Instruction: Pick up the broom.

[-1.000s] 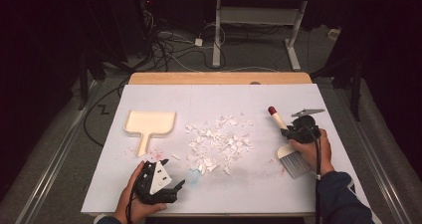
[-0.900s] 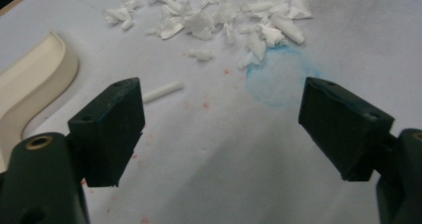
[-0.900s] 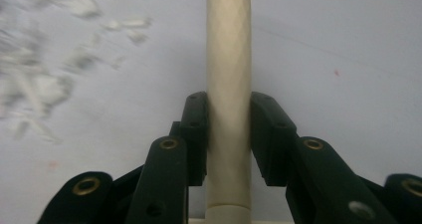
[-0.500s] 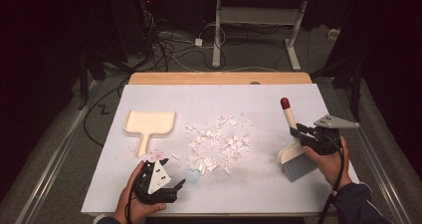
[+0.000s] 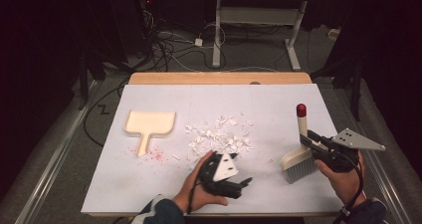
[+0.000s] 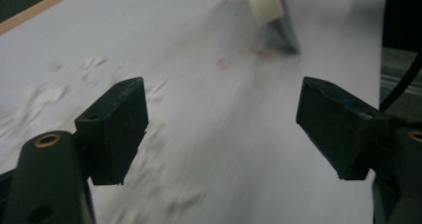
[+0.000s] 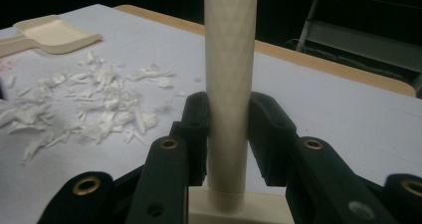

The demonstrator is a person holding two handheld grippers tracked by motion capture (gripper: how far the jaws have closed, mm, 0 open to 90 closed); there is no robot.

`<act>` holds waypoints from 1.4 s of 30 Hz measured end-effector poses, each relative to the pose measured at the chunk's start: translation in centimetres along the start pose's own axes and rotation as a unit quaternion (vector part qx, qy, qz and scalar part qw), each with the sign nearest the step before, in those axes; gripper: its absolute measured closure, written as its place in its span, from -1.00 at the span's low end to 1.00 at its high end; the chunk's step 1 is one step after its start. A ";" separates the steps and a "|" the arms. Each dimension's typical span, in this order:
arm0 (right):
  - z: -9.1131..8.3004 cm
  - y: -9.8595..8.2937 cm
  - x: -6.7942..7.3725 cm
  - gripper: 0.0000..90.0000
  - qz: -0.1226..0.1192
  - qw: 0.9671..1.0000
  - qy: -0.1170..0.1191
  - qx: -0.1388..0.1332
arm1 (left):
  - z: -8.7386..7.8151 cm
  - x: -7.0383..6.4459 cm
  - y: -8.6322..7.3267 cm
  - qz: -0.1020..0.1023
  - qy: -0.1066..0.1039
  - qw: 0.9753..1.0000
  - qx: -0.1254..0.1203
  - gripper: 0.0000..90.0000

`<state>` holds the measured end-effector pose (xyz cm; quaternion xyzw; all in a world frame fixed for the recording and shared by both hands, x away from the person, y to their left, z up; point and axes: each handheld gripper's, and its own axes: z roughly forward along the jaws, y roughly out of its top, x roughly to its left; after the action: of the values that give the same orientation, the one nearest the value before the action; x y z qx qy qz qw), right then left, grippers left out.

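Observation:
A small brush [image 5: 300,160] with a cream handle, red tip and grey bristles stands bristles-down on the right of the white sheet. My right gripper [image 5: 309,140] is shut on its handle [image 7: 230,74], jaws pressed on both sides [image 7: 229,129]. A pile of white paper scraps [image 5: 219,135] [image 7: 99,99] lies mid-table. The cream dustpan [image 5: 149,124] [image 7: 54,35] lies flat to the left of it. My left gripper [image 5: 245,183] [image 6: 219,129] hovers low near the front edge, open and holding nothing, pointing toward the blurred brush [image 6: 271,12].
The white sheet [image 5: 224,99] covers a wooden table whose back edge [image 5: 219,78] shows. Red specks [image 5: 157,155] dot the sheet near the dustpan's handle. Cables and table legs lie on the dark floor beyond.
My left gripper has slid right along the front edge, from below the dustpan to below the scraps. The right gripper has shifted the brush slightly right and nearer.

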<state>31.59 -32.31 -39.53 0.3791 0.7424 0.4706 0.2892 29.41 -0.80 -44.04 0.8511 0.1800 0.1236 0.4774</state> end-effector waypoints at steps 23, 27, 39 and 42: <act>-1.3 1.9 5.0 0.73 -0.055 0.996 0.053 -0.050 | 5.0 0.9 2.4 -0.093 -0.065 0.992 -0.062 0.45; -1.8 2.3 5.2 0.52 -0.062 0.994 0.061 -0.066 | 3.6 1.1 2.7 -0.084 -0.067 0.992 -0.067 0.46; -2.0 3.2 4.2 -0.09 -0.114 0.985 0.124 -0.034 | -1.9 2.1 2.7 -0.030 -0.077 0.995 -0.059 0.46; -1.1 3.1 4.4 -0.19 -0.130 0.979 0.158 -0.008 | -3.4 1.9 2.3 -0.007 -0.094 0.994 -0.051 0.46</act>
<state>29.21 -28.31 -36.60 0.1977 0.8180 0.4889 0.2298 30.23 1.51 -40.24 0.8320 0.1338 0.0487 0.5362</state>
